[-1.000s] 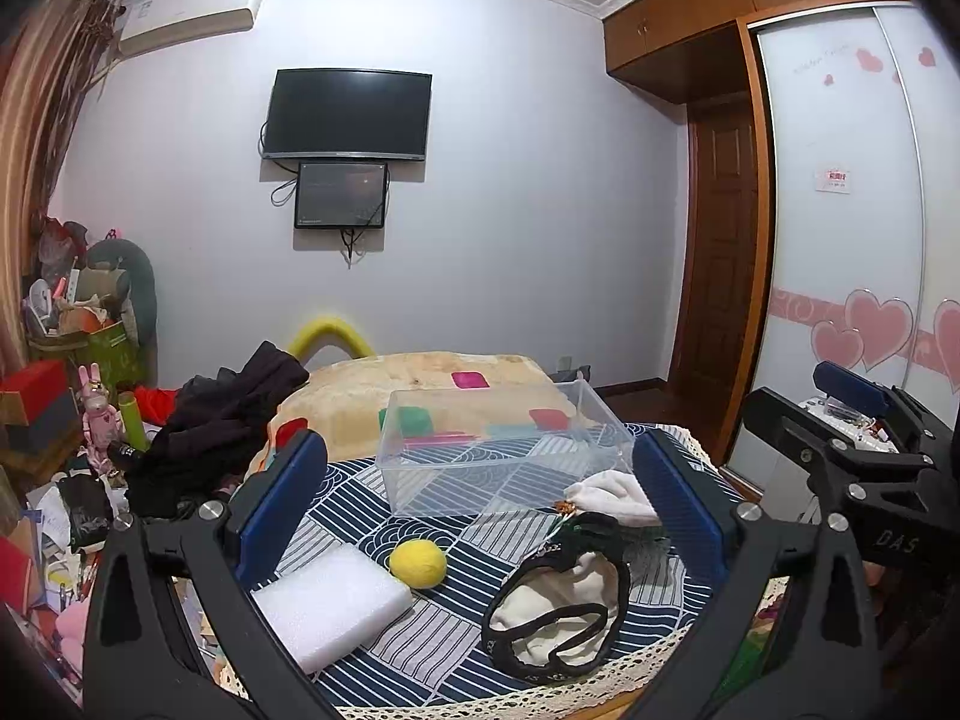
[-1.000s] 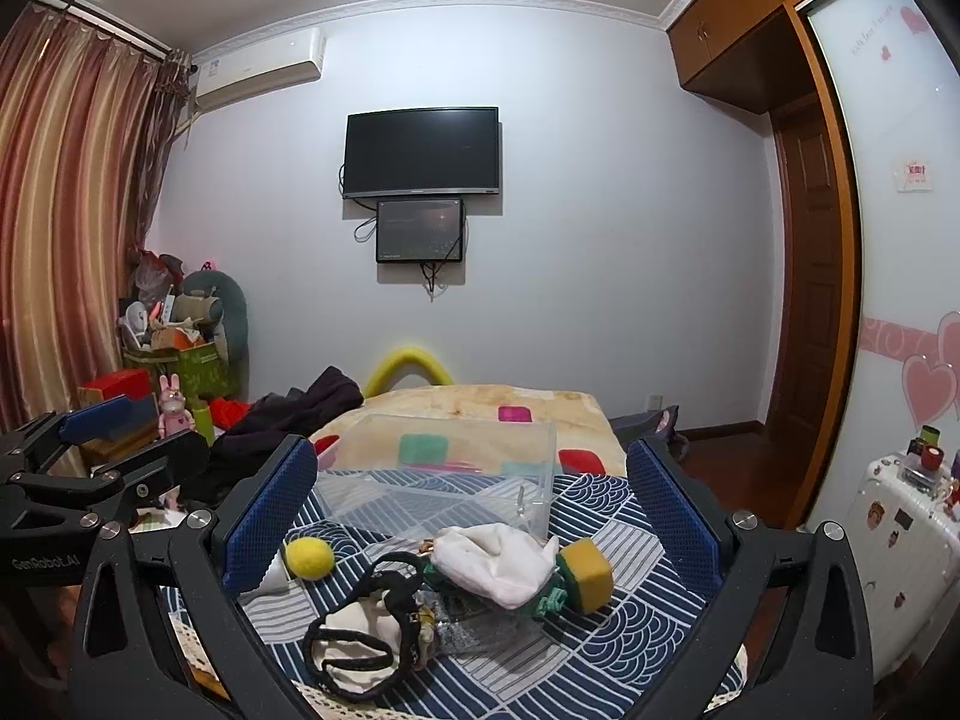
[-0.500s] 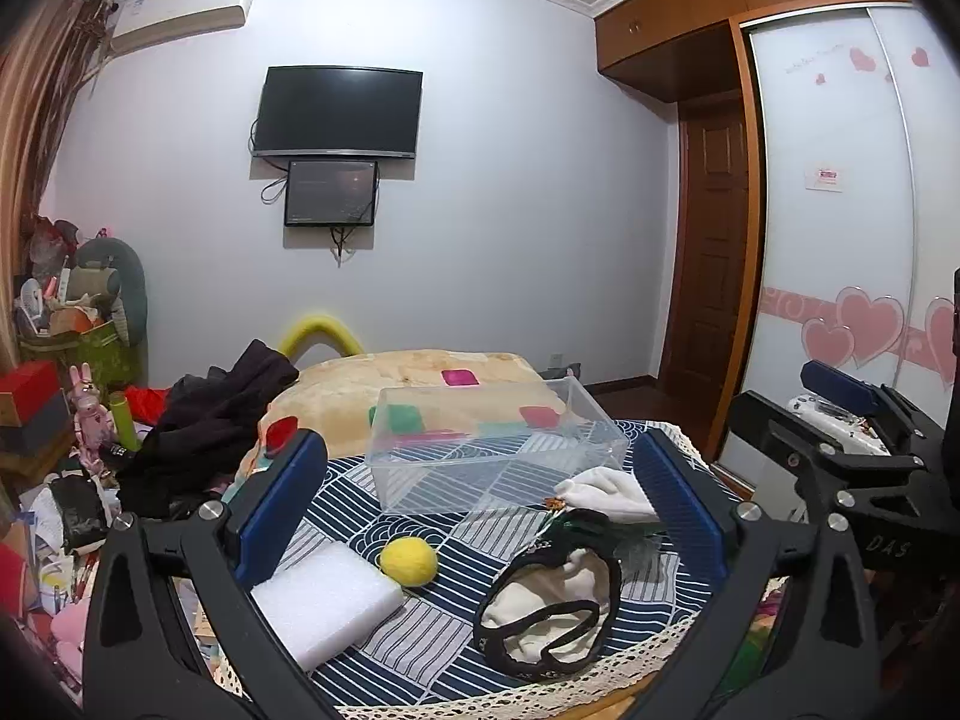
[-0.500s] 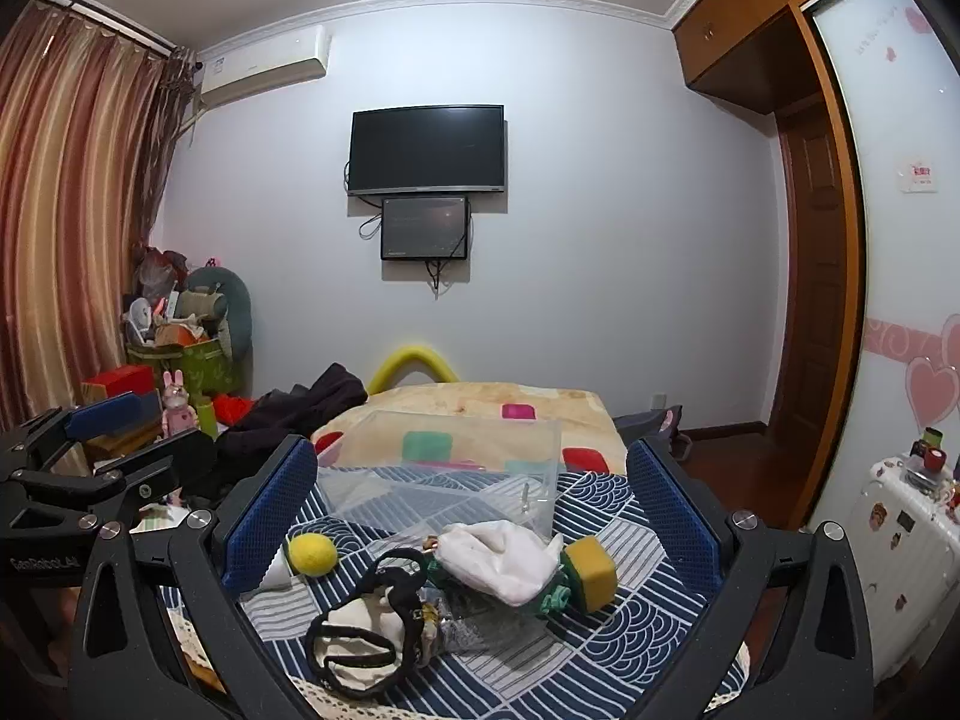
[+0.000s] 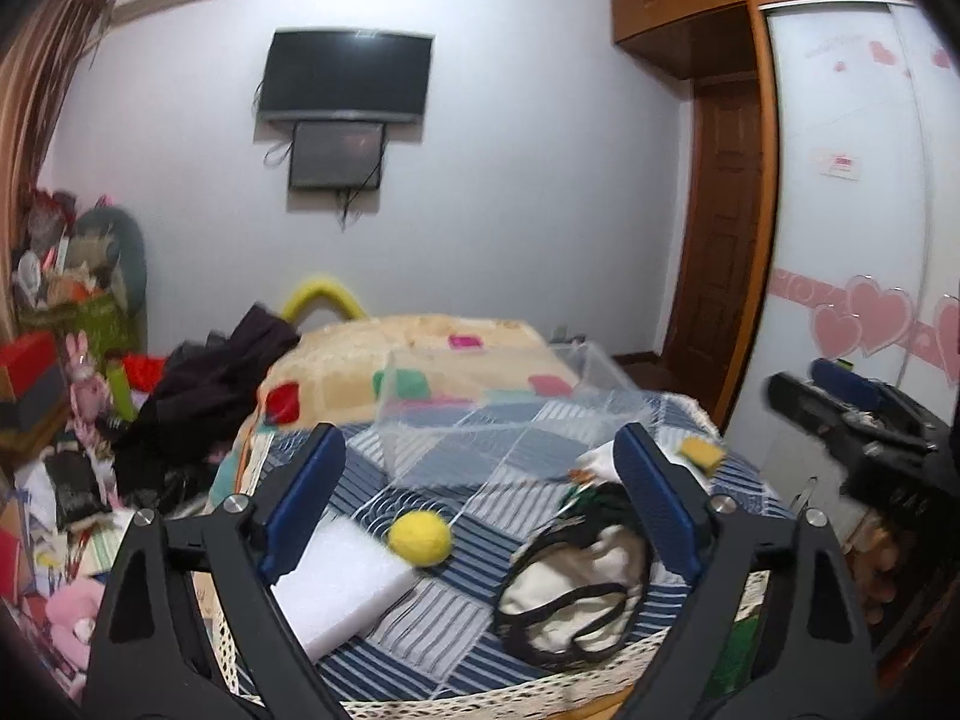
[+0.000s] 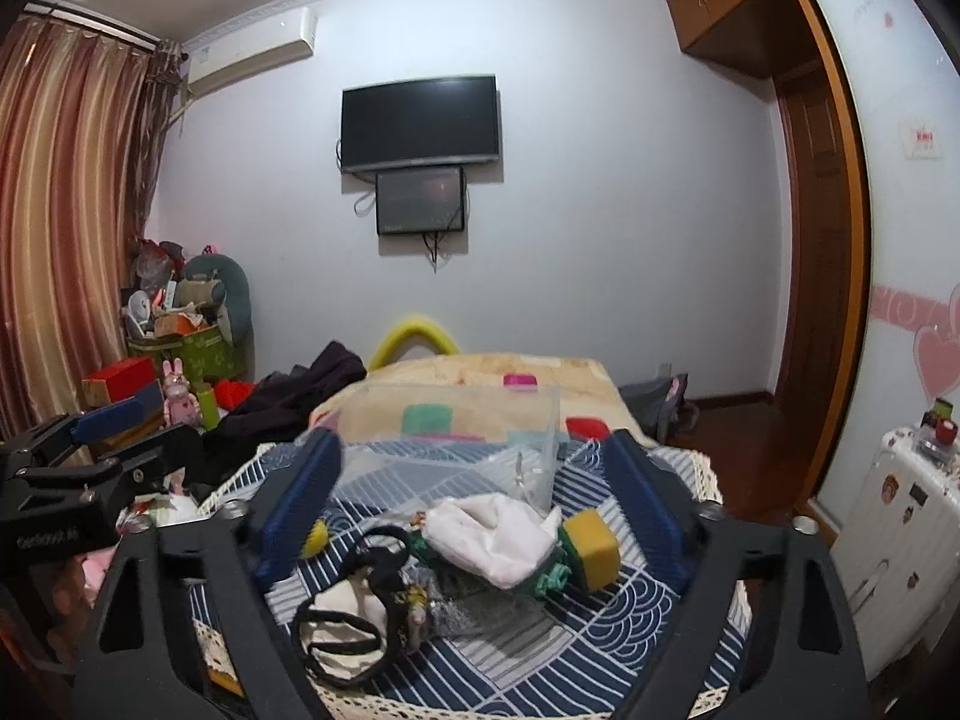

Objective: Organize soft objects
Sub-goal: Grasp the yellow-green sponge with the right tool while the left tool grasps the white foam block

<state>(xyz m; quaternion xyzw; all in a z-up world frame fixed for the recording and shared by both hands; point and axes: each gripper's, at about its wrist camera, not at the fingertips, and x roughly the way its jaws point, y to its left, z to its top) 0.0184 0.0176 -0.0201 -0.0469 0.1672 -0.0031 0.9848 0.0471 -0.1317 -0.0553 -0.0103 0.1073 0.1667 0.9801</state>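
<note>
Left gripper [image 5: 480, 480]: jaws spread wide, nothing between the blue pads [image 5: 303, 492]; it hangs above the near edge of the patterned blanket [image 5: 432, 630].
Right gripper [image 6: 474, 492]: jaws also spread wide and gripping nothing, above the same near edge, further to the right.
Yellow ball [image 5: 419, 538]: round and fuzzy, lying on the blanket between the left gripper's fingers, just beside the foam block.
White foam block [image 5: 339, 585]: flat rectangular slab at the near left corner of the blanket, partly behind the left finger.
Cream pouch with black straps [image 5: 576, 588]: limp and crumpled, straps looped loosely, near the front edge.
White cloth [image 6: 495, 531]: bunched in soft folds, resting on a green item that cannot be identified, touching the sponge.
Yellow-green sponge [image 6: 591, 546]: small block, yellow with a green face, right of the cloth.
Clear plastic bin [image 6: 456, 450]: open-topped, behind the soft items, toward the middle of the blanket.
Blanket: navy and white wave and stripe patches with a lace border.
</note>
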